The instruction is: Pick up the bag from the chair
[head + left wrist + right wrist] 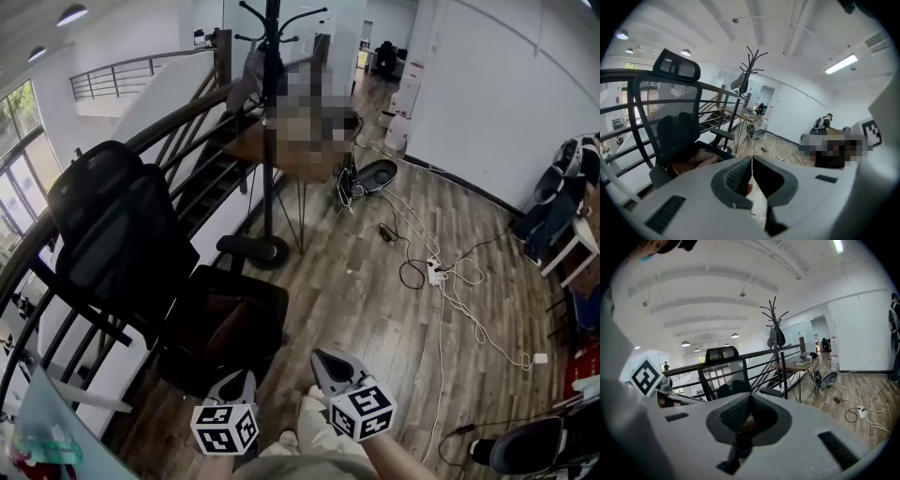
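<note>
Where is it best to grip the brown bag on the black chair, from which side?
Probably its near edge, from above and the seat's open front: the brown bag lies slumped flat, with the chair's black mesh backrest behind it.

- Left gripper (246, 377): pale grey moulded shell with dark slotted vents. Dark ribbed pads (736, 178) line the jaws.
- Right gripper (321, 358): same pale grey shell, with the same dark ribbed lining.
- Left cube (225, 428): white with black square markers, at the left edge of the trousers (314, 455).
- Right cube (363, 411): same markings, over the trousers.
- Trousers: light beige cloth.
- Shoe (288, 438): white, at the trousers' hem.
</note>
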A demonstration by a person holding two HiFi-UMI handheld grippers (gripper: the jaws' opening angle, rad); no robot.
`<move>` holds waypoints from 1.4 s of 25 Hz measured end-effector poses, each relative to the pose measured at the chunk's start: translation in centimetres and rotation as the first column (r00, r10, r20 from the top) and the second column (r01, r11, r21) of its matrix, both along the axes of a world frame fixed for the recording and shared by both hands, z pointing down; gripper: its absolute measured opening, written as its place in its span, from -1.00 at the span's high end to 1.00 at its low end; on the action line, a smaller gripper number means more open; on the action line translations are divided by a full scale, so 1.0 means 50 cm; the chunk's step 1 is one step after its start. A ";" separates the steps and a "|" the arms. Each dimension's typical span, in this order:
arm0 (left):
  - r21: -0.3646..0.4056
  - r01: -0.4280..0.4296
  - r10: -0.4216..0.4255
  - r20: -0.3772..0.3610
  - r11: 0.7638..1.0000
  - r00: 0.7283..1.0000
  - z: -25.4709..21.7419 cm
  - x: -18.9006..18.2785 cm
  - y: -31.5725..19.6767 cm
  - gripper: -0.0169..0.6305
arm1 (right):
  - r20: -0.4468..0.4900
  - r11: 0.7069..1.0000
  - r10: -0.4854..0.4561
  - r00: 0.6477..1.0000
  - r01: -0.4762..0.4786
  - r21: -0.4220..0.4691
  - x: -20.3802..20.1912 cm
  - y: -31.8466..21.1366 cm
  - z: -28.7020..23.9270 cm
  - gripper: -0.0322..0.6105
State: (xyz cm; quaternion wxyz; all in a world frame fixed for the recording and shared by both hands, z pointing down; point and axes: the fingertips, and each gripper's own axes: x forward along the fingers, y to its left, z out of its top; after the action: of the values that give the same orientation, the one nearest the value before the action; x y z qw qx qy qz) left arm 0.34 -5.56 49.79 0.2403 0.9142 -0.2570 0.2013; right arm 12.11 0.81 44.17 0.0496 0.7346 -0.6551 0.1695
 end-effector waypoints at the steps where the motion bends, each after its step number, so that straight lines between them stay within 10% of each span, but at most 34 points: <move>1: 0.000 0.012 -0.012 0.001 1.000 1.000 0.004 -0.004 -0.012 0.93 | 0.001 1.000 -0.007 1.000 0.007 -0.004 -0.001 -0.013 0.006 0.89; 18: -0.029 0.304 -0.303 0.025 0.952 0.953 0.048 -0.034 -0.262 0.93 | 0.019 0.949 -0.310 0.951 0.311 -0.060 0.009 -0.342 0.038 0.89; 35: -0.093 0.610 -0.602 0.096 0.787 0.792 0.125 -0.101 -0.419 0.93 | 0.068 0.802 -0.572 0.817 0.575 -0.160 -0.029 -0.590 0.131 0.89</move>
State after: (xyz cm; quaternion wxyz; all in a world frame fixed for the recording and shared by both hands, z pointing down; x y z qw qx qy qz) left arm -4.70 -26.51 56.05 0.3382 0.7608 -0.5314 0.1563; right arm 10.64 -28.69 50.71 0.1568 0.4936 -0.8295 0.2090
